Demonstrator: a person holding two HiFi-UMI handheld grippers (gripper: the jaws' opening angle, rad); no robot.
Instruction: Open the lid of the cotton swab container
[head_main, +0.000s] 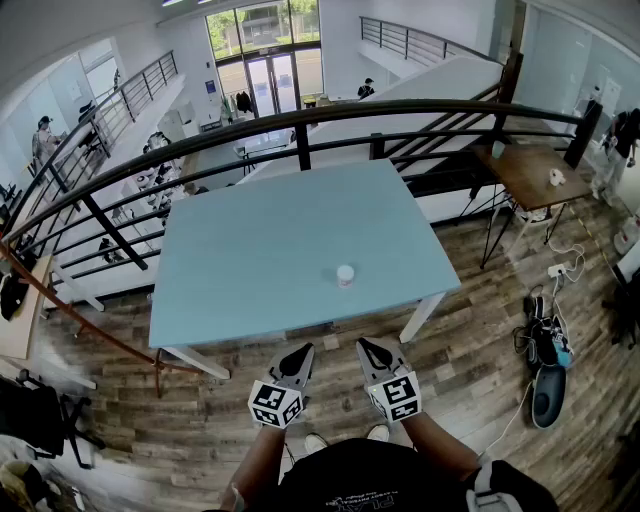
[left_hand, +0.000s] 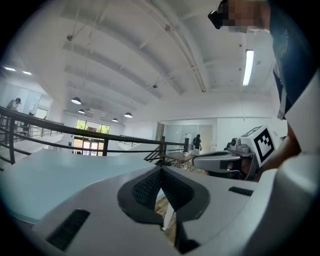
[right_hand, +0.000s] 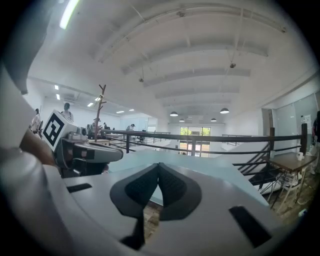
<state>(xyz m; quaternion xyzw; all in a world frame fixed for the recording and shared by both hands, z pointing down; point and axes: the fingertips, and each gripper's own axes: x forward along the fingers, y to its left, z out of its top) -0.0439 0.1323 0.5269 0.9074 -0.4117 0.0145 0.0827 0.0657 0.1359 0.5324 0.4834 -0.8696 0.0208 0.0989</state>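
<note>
While the cotton swab container (head_main: 345, 274) stands on the table (head_main: 250, 250), the left gripper (head_main: 301, 351) and right gripper (head_main: 366, 345) hover closed, empty.

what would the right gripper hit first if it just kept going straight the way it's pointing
Probably the blue table, near its front edge; height is unclear, so the right gripper might skim over it toward the cotton swab container.

We're up on a mezzanine in a big, bright open-plan workplace. Straight ahead of the left tongs (head_main: 298, 352) and right tongs (head_main: 368, 347), past the light-blue table (head_main: 260, 260), a black railing (head_main: 300, 112) curves round, with a staircase (head_main: 440, 82) and glass entrance doors (head_main: 272, 80) beyond it. Wood-plank floor (head_main: 480, 330) underfoot, a small wooden side table (head_main: 525, 170) off right of the right tongs, cables (head_main: 545, 330) near it, pendant lamps (right_hand: 174, 114) under a white ribbed ceiling (right_hand: 190, 55).
</note>
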